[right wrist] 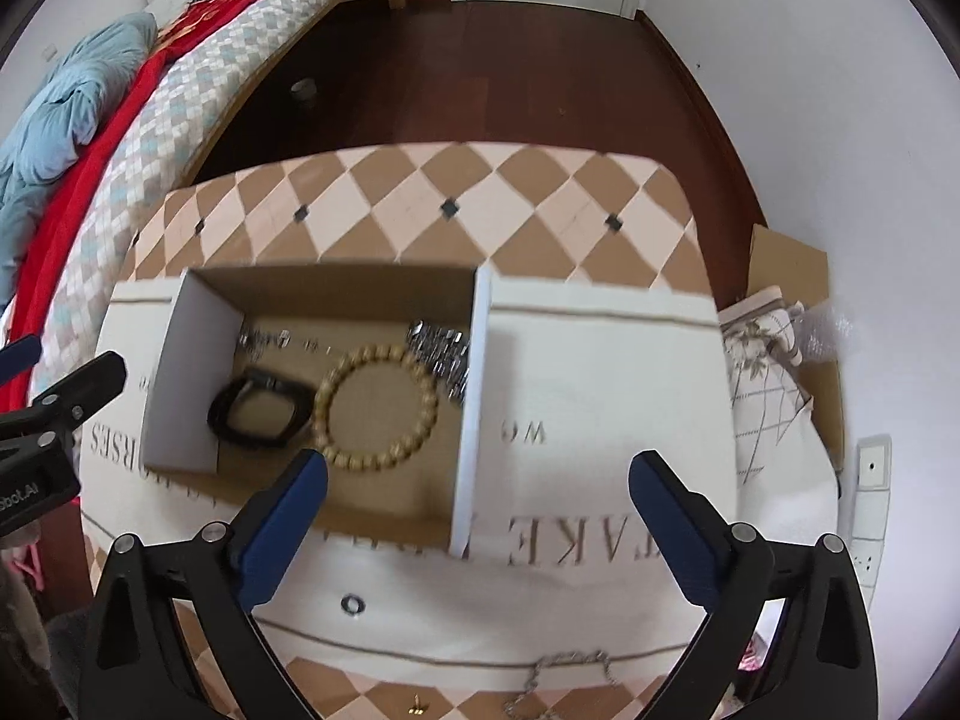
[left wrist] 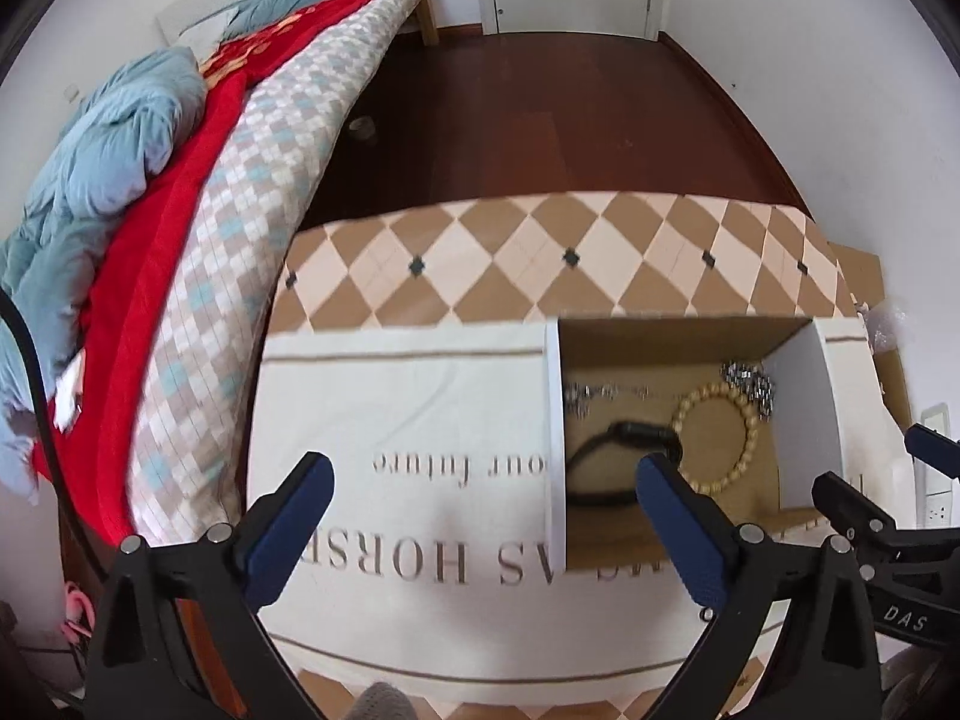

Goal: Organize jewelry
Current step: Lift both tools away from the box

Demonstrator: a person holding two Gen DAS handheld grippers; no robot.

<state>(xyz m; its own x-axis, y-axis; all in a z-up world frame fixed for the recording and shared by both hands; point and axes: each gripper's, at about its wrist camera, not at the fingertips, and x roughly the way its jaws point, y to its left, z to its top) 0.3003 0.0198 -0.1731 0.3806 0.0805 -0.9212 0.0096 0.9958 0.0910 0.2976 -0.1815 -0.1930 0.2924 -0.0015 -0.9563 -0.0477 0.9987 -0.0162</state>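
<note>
An open cardboard box [right wrist: 198,372] [left wrist: 798,396] sits on a white printed cloth [right wrist: 600,372] [left wrist: 408,396]. Inside lie a wooden bead bracelet [right wrist: 377,399] [left wrist: 717,438], a black bracelet [right wrist: 258,411] [left wrist: 600,468] and silver chain jewelry [right wrist: 441,348] [left wrist: 750,387]. On the cloth near me lie a small dark ring [right wrist: 353,604], a silver chain [right wrist: 564,669] and a small gold piece [right wrist: 418,703]. My right gripper [right wrist: 477,498] is open and empty above the box's near edge. My left gripper [left wrist: 483,507] is open and empty over the cloth, left of the box.
The cloth covers a table with a brown and cream diamond pattern [right wrist: 420,192] [left wrist: 540,258]. A bed with red and blue bedding [left wrist: 150,210] stands at the left. Dark wood floor [right wrist: 510,72] lies beyond. Folded cardboard and fabric [right wrist: 774,360] sit at the right by the wall.
</note>
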